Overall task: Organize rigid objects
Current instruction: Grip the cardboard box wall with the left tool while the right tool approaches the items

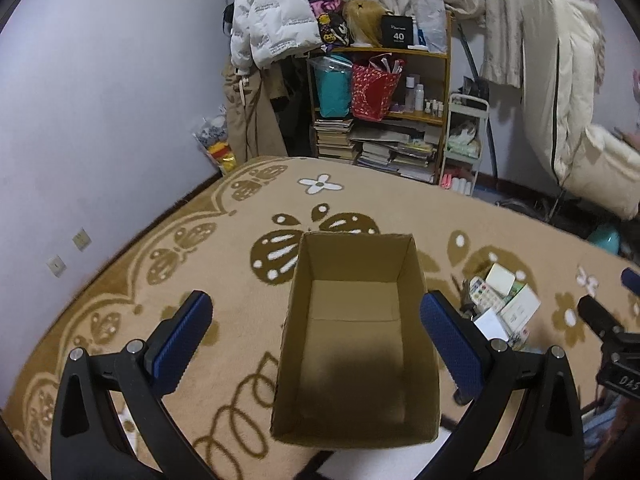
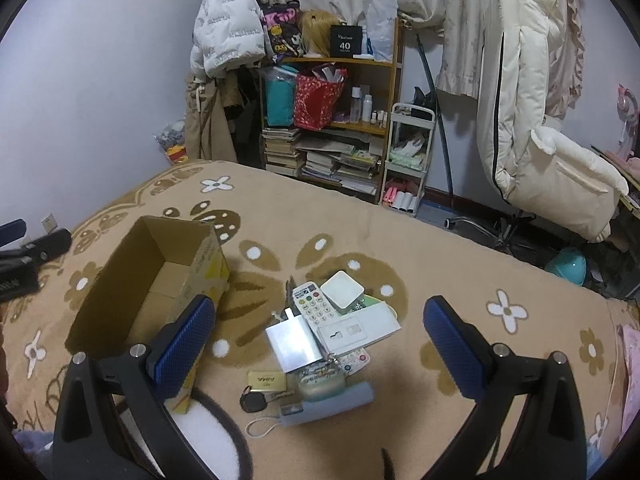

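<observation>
I record one cardboard box, open-topped, plain brown inside and empty, with yellow print on its outer side in the right wrist view. It stands on the patterned blanket. Just right of the box lies a single heap of small rigid items: one white remote control with coloured buttons, one square white case, one flat white box, one silver plate, one brass tag, one black key fob, one grey-blue bar with a cord loop. Others beneath I cannot identify. My left gripper hovers over the box, fingers spread wide on either side of it, holding nothing. My right gripper hovers above the heap, likewise spread and empty.
</observation>
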Motion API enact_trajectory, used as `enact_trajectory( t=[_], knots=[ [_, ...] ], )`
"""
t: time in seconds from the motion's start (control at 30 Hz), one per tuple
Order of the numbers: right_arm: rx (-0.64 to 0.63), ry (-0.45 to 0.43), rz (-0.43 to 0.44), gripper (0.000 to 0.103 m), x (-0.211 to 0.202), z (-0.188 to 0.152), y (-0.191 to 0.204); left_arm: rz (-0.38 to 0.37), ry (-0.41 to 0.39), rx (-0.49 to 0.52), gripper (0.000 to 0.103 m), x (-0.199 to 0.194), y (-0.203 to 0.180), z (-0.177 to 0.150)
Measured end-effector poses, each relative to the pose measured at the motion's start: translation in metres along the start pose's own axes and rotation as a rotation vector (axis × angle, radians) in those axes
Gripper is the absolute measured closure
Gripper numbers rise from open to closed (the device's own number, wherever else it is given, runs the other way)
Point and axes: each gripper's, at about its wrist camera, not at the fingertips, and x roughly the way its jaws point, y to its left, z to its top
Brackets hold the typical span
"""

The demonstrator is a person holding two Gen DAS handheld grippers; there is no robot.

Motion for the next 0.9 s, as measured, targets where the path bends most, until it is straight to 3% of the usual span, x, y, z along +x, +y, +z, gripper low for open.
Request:
enact_trajectory(
  t=[0.3, 0.63, 0.9],
  knots=[
    [-0.005, 0.083, -0.014, 0.0, 0.035, 0.008, -0.014, 0.054, 0.066, -0.044, 0.0, 0.033, 0.013, 0.005],
    [0.076, 0.198, 0.006, 0.0, 0.072, -0.009, -0.031, 0.047, 0.157, -0.048, 0.0, 0.078, 0.022, -0.007],
    [0.127, 0.279, 0.016, 0.0, 0.093, -0.026, -0.042, 0.083, 0.251, -0.031, 0.0, 0.109, 0.025, -0.02]
  ],
)
